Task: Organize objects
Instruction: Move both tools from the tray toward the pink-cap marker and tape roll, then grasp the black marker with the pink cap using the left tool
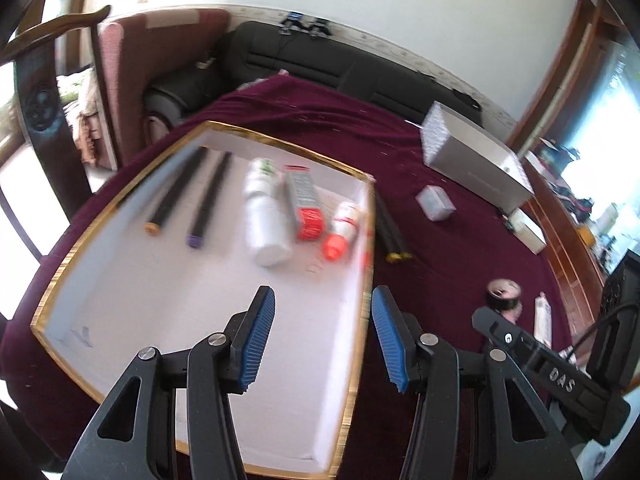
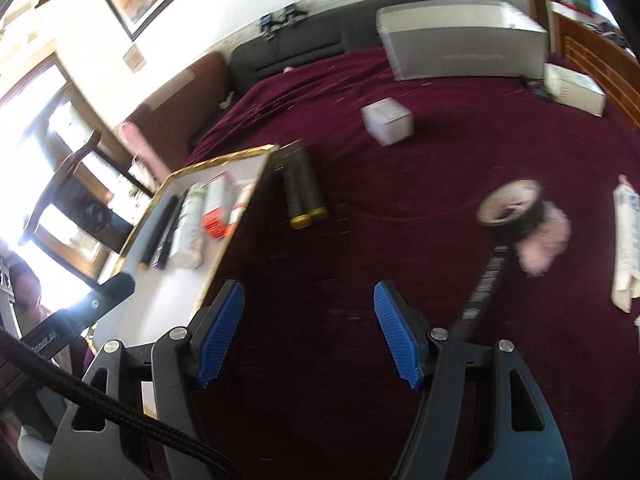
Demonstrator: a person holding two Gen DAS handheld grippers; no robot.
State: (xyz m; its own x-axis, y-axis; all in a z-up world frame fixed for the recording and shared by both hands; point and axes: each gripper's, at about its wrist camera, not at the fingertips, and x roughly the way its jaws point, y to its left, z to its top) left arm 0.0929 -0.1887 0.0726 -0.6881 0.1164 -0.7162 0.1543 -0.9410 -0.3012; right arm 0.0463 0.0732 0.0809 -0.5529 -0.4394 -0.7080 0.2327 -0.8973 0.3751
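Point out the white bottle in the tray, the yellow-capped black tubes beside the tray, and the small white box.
white bottle (image 1: 264,208), left wrist view, middle of its body
yellow-capped black tubes (image 2: 301,188), right wrist view, black barrel
small white box (image 2: 387,120), right wrist view, front face

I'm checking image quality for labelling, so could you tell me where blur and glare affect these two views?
Left wrist view: the items in the white tray are smeared by motion blur, while the left gripper stays sharp. Right wrist view: the tape roll is blurred, window glare washes out the left edge, the right gripper stays crisp, and fisheye distortion bends both frames.
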